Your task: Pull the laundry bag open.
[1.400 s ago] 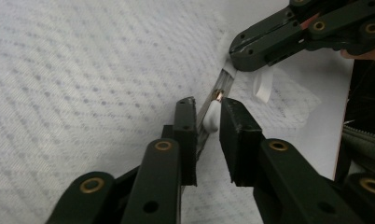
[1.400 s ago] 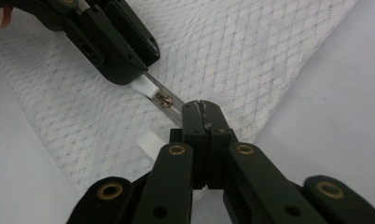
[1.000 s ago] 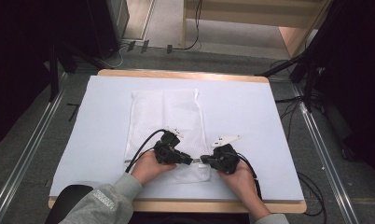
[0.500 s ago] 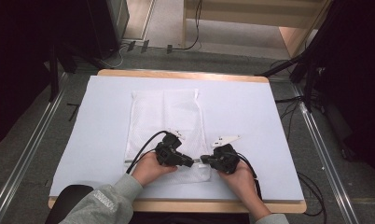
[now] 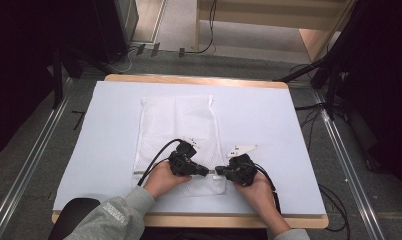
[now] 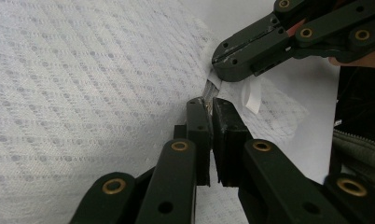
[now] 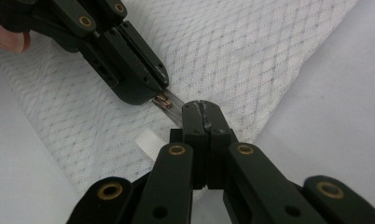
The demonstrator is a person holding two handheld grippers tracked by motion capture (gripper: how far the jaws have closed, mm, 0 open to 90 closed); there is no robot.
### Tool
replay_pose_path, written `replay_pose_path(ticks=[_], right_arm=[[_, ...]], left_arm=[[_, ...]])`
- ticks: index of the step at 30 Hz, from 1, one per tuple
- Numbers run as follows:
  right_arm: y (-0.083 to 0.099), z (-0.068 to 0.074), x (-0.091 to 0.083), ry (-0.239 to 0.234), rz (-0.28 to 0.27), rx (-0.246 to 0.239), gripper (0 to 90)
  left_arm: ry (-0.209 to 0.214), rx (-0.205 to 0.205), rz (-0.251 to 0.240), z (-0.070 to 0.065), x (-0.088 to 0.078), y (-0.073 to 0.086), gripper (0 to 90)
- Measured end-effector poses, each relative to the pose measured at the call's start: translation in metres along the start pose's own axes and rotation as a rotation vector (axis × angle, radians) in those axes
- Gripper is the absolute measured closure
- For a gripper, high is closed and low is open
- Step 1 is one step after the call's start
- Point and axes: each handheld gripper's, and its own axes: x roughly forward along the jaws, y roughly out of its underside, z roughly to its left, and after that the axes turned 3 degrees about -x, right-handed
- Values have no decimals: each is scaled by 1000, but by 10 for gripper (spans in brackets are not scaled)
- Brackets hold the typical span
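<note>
A white mesh bag lies flat on the white table cover. Both grippers meet tip to tip at its near right corner. My left gripper has just been closing its jaws, and they now pinch the small brass zipper pull on the bag's near edge. My right gripper is shut on the grey end of the zipper strip at the corner. In the left gripper view the right gripper bites the same corner from above. In the right gripper view the left gripper comes in from the upper left.
A small white label tab sticks out of the bag's corner beside the jaws. Cables trail from both grippers toward the table's near wooden edge. Metal rails run along both sides of the table.
</note>
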Motion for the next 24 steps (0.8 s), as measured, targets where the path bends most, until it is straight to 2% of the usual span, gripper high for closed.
replay_pose_path(ticks=[7,11,13,16,20,23,24], right_arm=[[-2,0,1,0,1,5,900],[-2,2,2,11,-1,-32,900],[-2,4,2,22,1,-54,900],[0,2,2,15,-5,-56,900],[1,2,1,8,-10,-48,900],[2,0,1,-5,-17,-42,900],[2,-1,1,-7,-19,-44,900]], left_arm=[[0,4,-7,0,2,-1,875],[10,-21,-10,3,0,-2,880],[14,-19,-1,3,-1,-3,881],[39,-29,-1,5,-4,-4,882],[36,-33,8,8,-10,-3,881],[51,-56,1,12,-16,0,881],[53,-53,14,13,-17,0,881]])
